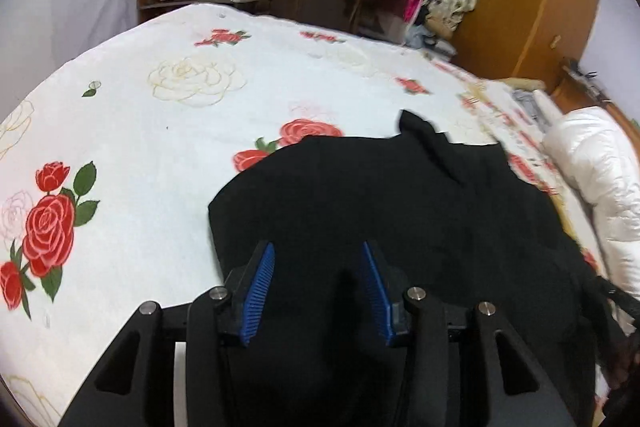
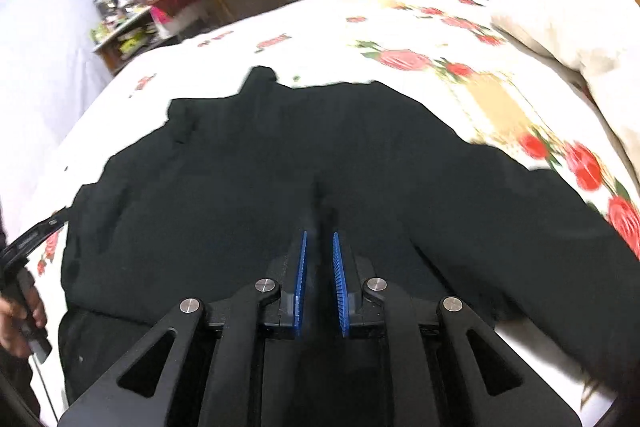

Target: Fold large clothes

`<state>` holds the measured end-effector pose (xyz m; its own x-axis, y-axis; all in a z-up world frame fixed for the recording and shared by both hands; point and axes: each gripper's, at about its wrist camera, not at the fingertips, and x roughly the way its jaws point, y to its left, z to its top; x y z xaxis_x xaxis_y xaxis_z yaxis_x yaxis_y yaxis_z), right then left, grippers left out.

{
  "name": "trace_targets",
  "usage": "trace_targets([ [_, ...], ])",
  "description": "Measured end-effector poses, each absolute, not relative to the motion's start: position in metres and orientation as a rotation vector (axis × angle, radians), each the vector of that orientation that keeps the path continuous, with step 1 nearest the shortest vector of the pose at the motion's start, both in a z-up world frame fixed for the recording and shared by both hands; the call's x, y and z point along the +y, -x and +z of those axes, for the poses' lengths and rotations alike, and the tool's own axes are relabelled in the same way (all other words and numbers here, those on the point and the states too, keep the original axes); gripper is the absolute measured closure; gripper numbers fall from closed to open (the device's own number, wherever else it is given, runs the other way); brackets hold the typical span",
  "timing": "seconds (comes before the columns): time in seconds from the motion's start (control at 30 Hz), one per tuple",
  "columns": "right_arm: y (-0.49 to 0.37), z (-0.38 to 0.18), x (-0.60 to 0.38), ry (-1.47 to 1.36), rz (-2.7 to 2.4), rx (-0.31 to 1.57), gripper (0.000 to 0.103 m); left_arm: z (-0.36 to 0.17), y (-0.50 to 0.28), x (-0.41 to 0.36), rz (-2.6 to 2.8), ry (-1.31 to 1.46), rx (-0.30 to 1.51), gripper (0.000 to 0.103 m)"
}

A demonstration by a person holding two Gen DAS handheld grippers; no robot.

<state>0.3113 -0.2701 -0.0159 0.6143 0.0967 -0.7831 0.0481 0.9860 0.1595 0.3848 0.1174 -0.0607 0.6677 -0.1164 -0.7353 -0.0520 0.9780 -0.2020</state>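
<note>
Black garment [image 2: 280, 155] pinched in down-tilted right gripper [image 2: 319, 255]; left gripper [image 1: 319, 267] half-wide, grasp unclear.

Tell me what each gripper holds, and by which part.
The right gripper pinches a raised fold in the middle of the black garment. The left gripper has the cloth between its jaws; whether it grips cannot be told.

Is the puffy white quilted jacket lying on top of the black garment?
No, the puffy white quilted jacket lies beside the black garment, on the rose-printed bedsheet.
</note>
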Motion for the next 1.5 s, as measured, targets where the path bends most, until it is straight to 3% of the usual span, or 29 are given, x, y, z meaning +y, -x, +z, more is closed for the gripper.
trace_targets([
  [0.27,-0.364,-0.085,-0.253,-0.115,0.047,1.045,0.09,-0.103,-0.402,0.123,0.008,0.205,0.909,0.053],
  [0.7,-0.248,-0.055,-0.269,-0.09,0.038,1.055,0.085,-0.079,-0.306,0.12,0.004,0.22,0.926,0.054],
  [0.77,-0.221,-0.037,-0.275,-0.112,0.032,1.021,0.081,-0.065,-0.288,0.118,-0.016,0.254,0.925,0.054],
  [0.83,-0.2,-0.022,-0.283,-0.137,0.022,0.996,0.057,-0.05,-0.266,0.113,-0.016,0.258,0.903,0.054],
  [0.9,-0.176,-0.009,-0.292,-0.157,0.014,0.97,0.049,-0.039,-0.246,0.106,-0.033,0.262,0.885,0.054],
  [1.2,-0.085,0.011,-0.357,-0.324,-0.134,0.921,0.049,-0.006,-0.167,0.05,-0.108,0.14,0.858,0.054],
  [1.5,-0.054,-0.006,-0.424,-0.527,-0.266,0.906,0.046,0.0,-0.153,0.015,-0.163,0.103,0.868,0.054],
])
